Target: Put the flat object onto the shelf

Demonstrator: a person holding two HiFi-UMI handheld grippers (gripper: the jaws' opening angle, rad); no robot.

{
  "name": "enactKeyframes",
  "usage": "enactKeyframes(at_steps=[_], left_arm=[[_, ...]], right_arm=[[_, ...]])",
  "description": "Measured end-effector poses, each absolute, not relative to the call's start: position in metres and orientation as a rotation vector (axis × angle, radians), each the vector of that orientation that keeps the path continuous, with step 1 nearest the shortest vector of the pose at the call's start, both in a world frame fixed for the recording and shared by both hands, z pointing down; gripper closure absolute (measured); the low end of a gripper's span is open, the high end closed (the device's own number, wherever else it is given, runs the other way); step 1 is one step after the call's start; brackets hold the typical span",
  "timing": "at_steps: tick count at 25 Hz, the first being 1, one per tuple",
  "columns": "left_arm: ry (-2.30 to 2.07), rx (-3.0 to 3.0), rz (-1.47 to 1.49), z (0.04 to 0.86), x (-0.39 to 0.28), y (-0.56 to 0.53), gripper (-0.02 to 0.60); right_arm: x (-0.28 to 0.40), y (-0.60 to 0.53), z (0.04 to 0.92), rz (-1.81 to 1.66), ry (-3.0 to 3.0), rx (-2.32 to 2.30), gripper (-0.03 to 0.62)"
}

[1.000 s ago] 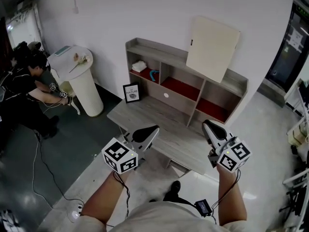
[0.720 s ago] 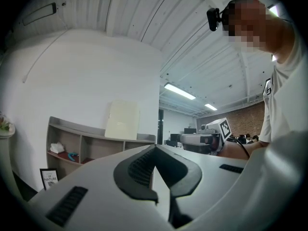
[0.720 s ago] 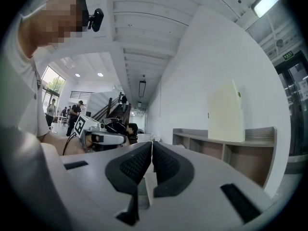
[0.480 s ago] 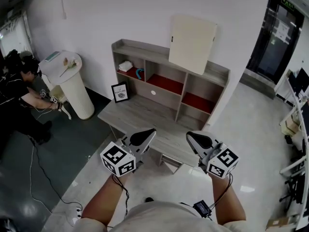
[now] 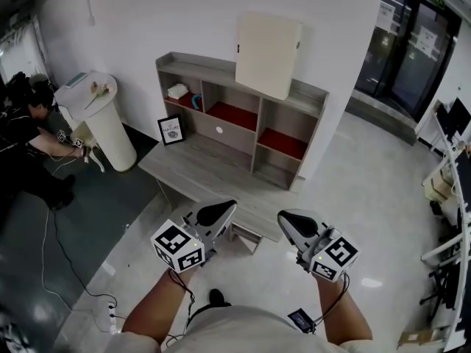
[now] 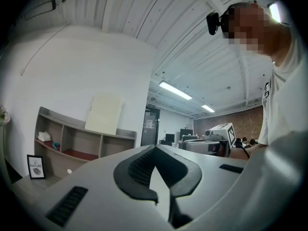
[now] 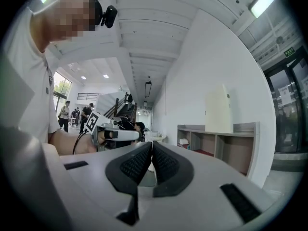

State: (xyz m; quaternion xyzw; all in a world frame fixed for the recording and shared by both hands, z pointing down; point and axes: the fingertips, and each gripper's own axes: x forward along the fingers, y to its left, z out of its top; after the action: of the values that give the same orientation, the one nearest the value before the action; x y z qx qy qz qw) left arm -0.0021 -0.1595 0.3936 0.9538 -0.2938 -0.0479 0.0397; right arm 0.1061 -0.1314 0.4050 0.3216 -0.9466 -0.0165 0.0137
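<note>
The flat object, a cream panel (image 5: pixel 267 54), stands on top of the grey shelf unit (image 5: pixel 184 62) and leans against the white wall. It also shows far off in the left gripper view as the cream panel (image 6: pixel 103 114) and in the right gripper view as the cream panel (image 7: pixel 217 112). My left gripper (image 5: pixel 221 212) and right gripper (image 5: pixel 291 220) hang close to my body, over the floor short of the low table, well apart from the panel. Both are shut with nothing between the jaws, as each gripper view confirms: left gripper (image 6: pixel 154 148), right gripper (image 7: pixel 151 144).
A low grey table (image 5: pixel 199 171) stands in front of the shelf, with a small framed picture (image 5: pixel 171 130) at its left end. A white round pedestal (image 5: pixel 103 120) and a crouching person (image 5: pixel 26 134) are at the left. Glass doors (image 5: pixel 401 50) are at the right.
I have backed away: shelf, table and panel look smaller and sit further left. Both grippers now hang over the floor instead of the table edge. Their jaws look the same.
</note>
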Motion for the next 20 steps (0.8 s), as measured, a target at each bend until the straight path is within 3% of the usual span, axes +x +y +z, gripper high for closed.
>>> enactKeyframes(at_steps=[20], left_arm=[[-0.995, 2.922, -0.103, 0.424, 0.089, -0.003, 0.568]], right_arm=[[0.197, 0.025, 0.44, -0.019, -3.0, 1.023, 0.574]])
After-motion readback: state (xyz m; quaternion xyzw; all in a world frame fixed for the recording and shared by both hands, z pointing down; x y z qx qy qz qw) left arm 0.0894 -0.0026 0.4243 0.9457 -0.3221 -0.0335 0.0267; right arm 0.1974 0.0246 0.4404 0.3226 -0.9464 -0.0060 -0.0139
